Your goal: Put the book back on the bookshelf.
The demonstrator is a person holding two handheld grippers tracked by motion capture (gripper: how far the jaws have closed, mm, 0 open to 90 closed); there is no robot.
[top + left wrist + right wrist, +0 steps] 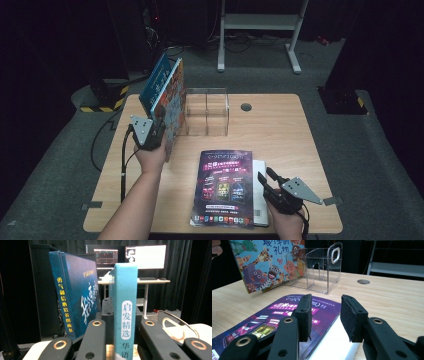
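My left gripper (160,129) (123,325) is shut on the spine of a teal-spined book with a cartoon animal cover (173,102) (125,297) (267,262). The book stands upright on the table's left side, just left of a clear acrylic organizer (207,112) (319,270). A dark blue book (153,82) (75,292) leans right beside it. My right gripper (265,175) (326,312) hovers open at the front right, its jaws over the right edge of a purple magazine (224,187) (257,320). The magazine lies flat on a white book (261,216) (332,345).
The wooden table (280,130) has a round cable hole (245,106) (363,281) behind the organizer. A white metal frame (260,25) stands on the floor beyond the table. Black cables trail from both grippers.
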